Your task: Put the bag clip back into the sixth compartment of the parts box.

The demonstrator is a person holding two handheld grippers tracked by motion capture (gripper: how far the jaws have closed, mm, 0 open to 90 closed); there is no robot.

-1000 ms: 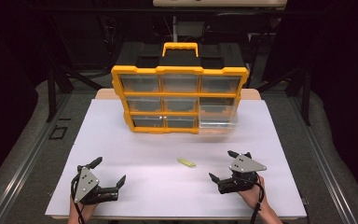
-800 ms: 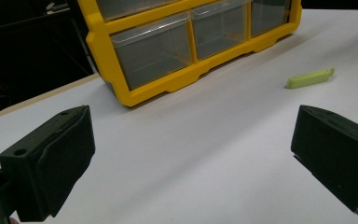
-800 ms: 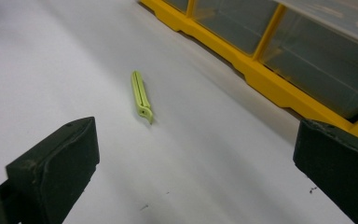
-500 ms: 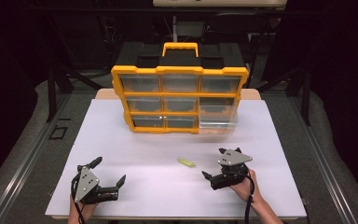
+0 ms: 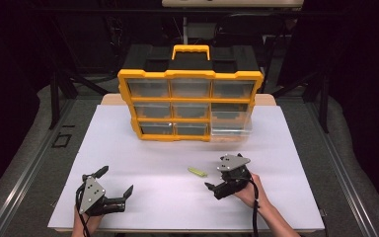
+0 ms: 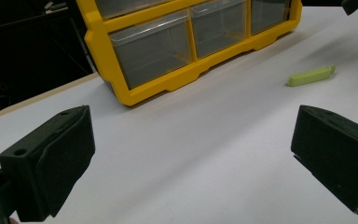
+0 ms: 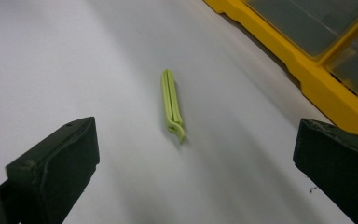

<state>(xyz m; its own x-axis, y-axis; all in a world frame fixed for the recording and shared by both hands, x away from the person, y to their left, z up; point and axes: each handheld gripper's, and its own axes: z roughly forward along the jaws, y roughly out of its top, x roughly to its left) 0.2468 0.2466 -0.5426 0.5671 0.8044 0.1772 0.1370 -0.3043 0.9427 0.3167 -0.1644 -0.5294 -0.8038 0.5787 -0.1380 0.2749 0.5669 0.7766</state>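
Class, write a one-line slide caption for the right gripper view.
Open right claw lined up on a green clip lying on the white table, beside a yellow organizer.

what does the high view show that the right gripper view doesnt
High view alone: both grippers from outside, the left gripper and right gripper, each with jaws apart, the hands holding them, the organizer's black handle top and orange handle, one clear drawer pulled out at the lower right, and the whole white table.

Right gripper view alone: the clip's lengthwise slit and hooked near end, framed between that gripper's own black jaws.

Both: the green clip lying flat on the table, apart from the yellow organizer.
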